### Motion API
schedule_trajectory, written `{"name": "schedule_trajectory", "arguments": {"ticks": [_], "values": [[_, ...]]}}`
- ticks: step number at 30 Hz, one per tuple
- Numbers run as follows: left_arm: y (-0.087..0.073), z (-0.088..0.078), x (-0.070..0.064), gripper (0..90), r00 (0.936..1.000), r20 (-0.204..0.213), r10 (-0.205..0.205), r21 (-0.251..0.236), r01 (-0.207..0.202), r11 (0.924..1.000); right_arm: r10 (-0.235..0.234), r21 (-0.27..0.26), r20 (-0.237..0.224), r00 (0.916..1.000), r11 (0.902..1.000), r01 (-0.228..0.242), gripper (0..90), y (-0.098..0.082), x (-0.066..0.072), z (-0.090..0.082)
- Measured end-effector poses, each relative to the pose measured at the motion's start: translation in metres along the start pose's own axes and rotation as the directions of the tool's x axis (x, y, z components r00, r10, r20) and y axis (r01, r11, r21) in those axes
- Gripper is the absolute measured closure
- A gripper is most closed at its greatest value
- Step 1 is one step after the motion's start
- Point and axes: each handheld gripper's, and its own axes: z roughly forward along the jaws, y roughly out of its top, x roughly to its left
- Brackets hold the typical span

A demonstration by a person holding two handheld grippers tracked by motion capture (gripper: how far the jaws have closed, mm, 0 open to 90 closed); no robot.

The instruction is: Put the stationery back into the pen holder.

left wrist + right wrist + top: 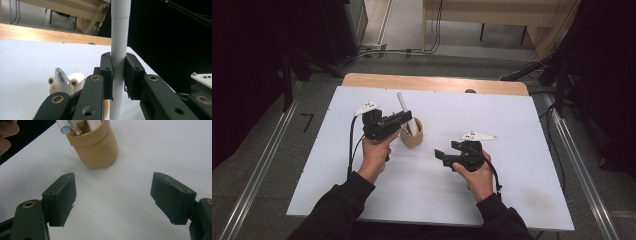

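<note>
Left gripper (119, 75) clamps a white tube (119, 45) standing upright in the tan cup (411, 136) (pens inside too). Right gripper (112, 197) near the cup, jaws wide apart, holding nothing.

1. The left tool (406, 118) is black, with a white three-cornered plate on top that carries small dark dots.
2. A black cable trails from its body back along the person's forearm.
3. Its two pads (107, 72) are flat black blocks with rough, slightly frayed edges.
4. Each pad sits on a black link arm with brass-ringed pivot holes and small screw holes.
5. The right tool (439, 156) is the same black build, with a like white plate and black cable.
6. Its pads (60, 198) are wedge-shaped black blocks with a small screw hole in the side.
7. The person wears dark long sleeves (337, 205) with ribbed cuffs.
</note>
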Motion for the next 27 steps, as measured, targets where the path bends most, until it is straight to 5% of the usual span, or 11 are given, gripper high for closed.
{"name": "schedule_trajectory", "arguments": {"ticks": [9, 20, 27], "values": [[-0.006, 0.011, -0.002, 79.3, 0.9923, -0.064, 0.106, 0.004, -0.106, 0.9944, 0.003, 0.004, -0.005, 1.0000, 1.0000, -0.003, 19.3, 0.000, 0.000, 0.001], [-0.018, 0.024, -0.009, 79.1, 0.9583, -0.123, 0.258, 0.065, -0.251, 0.9657, 0.004, 0.008, -0.012, 0.9999, 1.0000, -0.004, 19.4, 0.000, 0.001, 0.001], [-0.023, 0.029, -0.009, 77.9, 0.9418, -0.156, 0.298, 0.108, -0.284, 0.9529, 0.004, 0.010, -0.012, 0.9999, 0.9999, -0.004, 19.4, 0.000, 0.001, 0.001]]}}
